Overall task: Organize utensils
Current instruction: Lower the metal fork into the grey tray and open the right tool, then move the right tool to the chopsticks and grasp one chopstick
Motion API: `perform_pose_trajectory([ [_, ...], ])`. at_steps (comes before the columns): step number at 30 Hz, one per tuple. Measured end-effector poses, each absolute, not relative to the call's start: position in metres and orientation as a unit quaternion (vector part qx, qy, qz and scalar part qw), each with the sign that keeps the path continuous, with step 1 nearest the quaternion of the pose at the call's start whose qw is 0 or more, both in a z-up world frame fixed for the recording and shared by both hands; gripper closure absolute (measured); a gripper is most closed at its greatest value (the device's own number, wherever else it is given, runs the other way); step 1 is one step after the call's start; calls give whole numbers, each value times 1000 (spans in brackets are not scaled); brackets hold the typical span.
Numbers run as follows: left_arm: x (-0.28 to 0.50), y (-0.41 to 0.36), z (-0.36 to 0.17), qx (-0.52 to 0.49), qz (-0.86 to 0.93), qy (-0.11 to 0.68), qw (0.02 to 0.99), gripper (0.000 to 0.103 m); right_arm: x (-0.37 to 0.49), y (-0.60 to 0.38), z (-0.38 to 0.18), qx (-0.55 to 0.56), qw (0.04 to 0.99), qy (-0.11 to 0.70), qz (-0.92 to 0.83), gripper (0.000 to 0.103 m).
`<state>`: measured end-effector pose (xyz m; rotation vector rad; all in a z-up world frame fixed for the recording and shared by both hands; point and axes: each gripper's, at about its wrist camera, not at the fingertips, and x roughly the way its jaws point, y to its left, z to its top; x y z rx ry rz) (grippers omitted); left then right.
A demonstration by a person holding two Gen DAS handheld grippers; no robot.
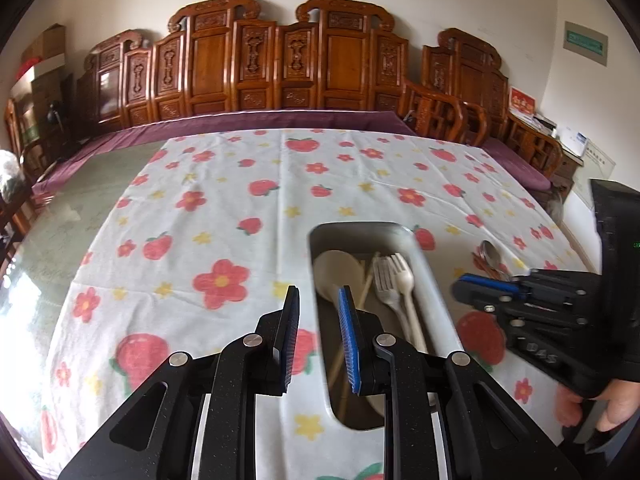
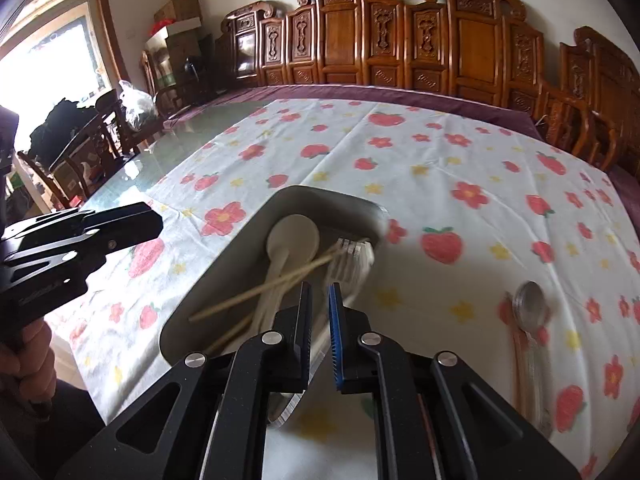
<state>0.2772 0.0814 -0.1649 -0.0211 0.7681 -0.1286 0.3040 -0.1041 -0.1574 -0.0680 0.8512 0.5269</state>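
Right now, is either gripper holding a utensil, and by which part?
Neither. The left gripper and right gripper both have a bare gap between their fingers. The forks lie in the tray; the metal spoon lies on the tablecloth.

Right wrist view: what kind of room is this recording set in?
Probably a home dining room: a large table under a strawberry-print tablecloth, carved wooden chairs lined along the wall, and a metal tray holding cutlery.
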Motion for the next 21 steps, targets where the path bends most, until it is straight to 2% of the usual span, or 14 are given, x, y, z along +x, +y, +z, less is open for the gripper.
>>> perform_pose_trajectory([
  [9, 280, 37, -171, -7, -105, 382, 918, 84, 274, -200, -161, -53, 892, 412, 179, 92],
  [13, 280, 10, -174, 3, -123, 383, 916, 84, 271, -236, -171, -57, 893, 422, 146, 87],
  [21, 278, -33, -188, 24, -149, 392, 907, 79, 276, -267, -196, -55, 880, 450, 142, 87],
])
